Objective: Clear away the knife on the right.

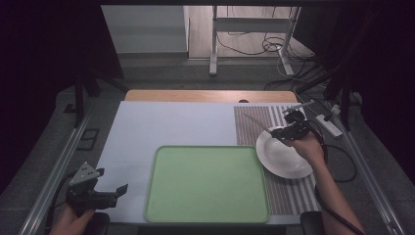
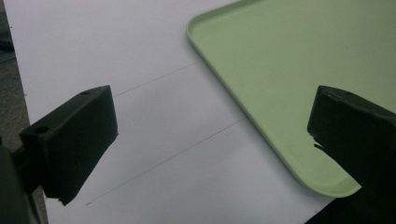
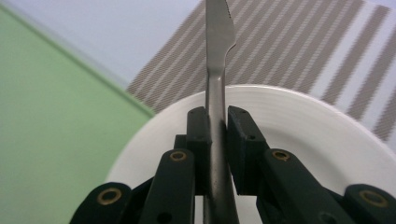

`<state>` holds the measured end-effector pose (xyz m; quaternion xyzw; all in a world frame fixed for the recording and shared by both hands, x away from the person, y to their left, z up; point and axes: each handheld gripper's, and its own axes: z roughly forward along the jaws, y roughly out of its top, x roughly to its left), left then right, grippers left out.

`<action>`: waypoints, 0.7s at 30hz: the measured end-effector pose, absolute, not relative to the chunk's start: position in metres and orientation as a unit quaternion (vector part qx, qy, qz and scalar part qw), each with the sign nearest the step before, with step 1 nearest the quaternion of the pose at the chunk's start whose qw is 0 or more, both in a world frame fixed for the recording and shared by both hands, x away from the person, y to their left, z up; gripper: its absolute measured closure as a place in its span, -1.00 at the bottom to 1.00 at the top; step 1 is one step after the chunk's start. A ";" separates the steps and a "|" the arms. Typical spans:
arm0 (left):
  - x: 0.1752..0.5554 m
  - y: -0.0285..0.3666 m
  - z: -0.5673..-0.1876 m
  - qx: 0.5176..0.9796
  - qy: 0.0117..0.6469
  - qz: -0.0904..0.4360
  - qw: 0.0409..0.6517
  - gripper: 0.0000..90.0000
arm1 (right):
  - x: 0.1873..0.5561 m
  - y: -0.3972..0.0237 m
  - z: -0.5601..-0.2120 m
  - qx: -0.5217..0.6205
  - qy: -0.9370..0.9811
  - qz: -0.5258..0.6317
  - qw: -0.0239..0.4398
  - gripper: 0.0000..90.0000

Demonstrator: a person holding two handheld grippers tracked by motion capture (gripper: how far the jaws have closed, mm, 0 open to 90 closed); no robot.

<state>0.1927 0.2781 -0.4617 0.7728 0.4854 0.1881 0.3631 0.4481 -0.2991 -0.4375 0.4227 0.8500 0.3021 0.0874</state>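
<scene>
Your right gripper [image 3: 215,122] clamps the knife [image 3: 217,56] by its handle, above the white plate [image 3: 322,140]. It is stiff, smooth steel and may slip; hold near the blade. Your left gripper [image 2: 210,140] stands wide open, empty.

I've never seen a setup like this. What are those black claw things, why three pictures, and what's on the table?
A person holds a two-jaw tool in each hand. The high view looks down on the table; the other two cameras ride on the tools. The right gripper is clamped on a table knife above a white plate that lies on a striped placemat. The left gripper is open and holds nothing, beside a green tray.
</scene>
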 end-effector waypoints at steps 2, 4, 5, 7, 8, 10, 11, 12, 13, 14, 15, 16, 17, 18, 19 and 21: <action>0.193 0.278 -0.462 0.773 0.485 0.188 0.363 -0.96 | 0.440 -0.293 -0.438 0.415 0.853 0.305 0.085 0.79; 0.193 0.278 -0.462 0.773 0.485 0.188 0.363 -0.96 | 0.433 -0.287 -0.439 0.407 0.857 0.305 0.083 0.79; 0.193 0.278 -0.462 0.773 0.485 0.188 0.363 -0.96 | 0.429 -0.284 -0.439 0.403 0.859 0.304 0.082 0.79; 0.193 0.278 -0.462 0.773 0.485 0.189 0.363 -0.96 | 0.422 -0.278 -0.440 0.397 0.862 0.305 0.078 0.79; 0.193 0.278 -0.462 0.773 0.485 0.189 0.363 -0.96 | 0.418 -0.275 -0.441 0.393 0.864 0.304 0.078 0.79; 0.192 0.278 -0.462 0.773 0.485 0.188 0.363 -0.96 | 0.411 -0.269 -0.442 0.385 0.868 0.304 0.074 0.79; 0.192 0.278 -0.462 0.773 0.484 0.189 0.363 -0.96 | 0.408 -0.266 -0.443 0.380 0.870 0.304 0.074 0.79; 0.192 0.279 -0.462 0.773 0.485 0.189 0.363 -0.96 | 0.404 -0.263 -0.443 0.377 0.872 0.303 0.073 0.79; 0.192 0.279 -0.462 0.773 0.485 0.189 0.363 -0.96 | 0.401 -0.260 -0.444 0.373 0.874 0.304 0.072 0.79; 0.192 0.279 -0.462 0.773 0.485 0.189 0.363 -0.96 | 0.398 -0.258 -0.444 0.370 0.875 0.304 0.070 0.79; 0.192 0.279 -0.462 0.773 0.485 0.188 0.363 -0.96 | 0.394 -0.255 -0.445 0.368 0.876 0.304 0.068 0.79; 0.192 0.279 -0.462 0.773 0.485 0.188 0.364 -0.96 | 0.391 -0.253 -0.446 0.364 0.878 0.305 0.066 0.79; 0.192 0.279 -0.462 0.772 0.485 0.188 0.364 -0.96 | 0.388 -0.251 -0.447 0.362 0.879 0.304 0.064 0.79; 0.193 0.279 -0.462 0.772 0.486 0.188 0.365 -0.96 | 0.384 -0.249 -0.448 0.359 0.881 0.302 0.063 0.79; 0.193 0.279 -0.462 0.771 0.486 0.187 0.366 -0.96 | 0.381 -0.247 -0.450 0.357 0.883 0.300 0.059 0.79; 0.193 0.279 -0.462 0.771 0.486 0.188 0.366 -0.96 | 0.374 -0.243 -0.453 0.352 0.887 0.294 0.057 0.79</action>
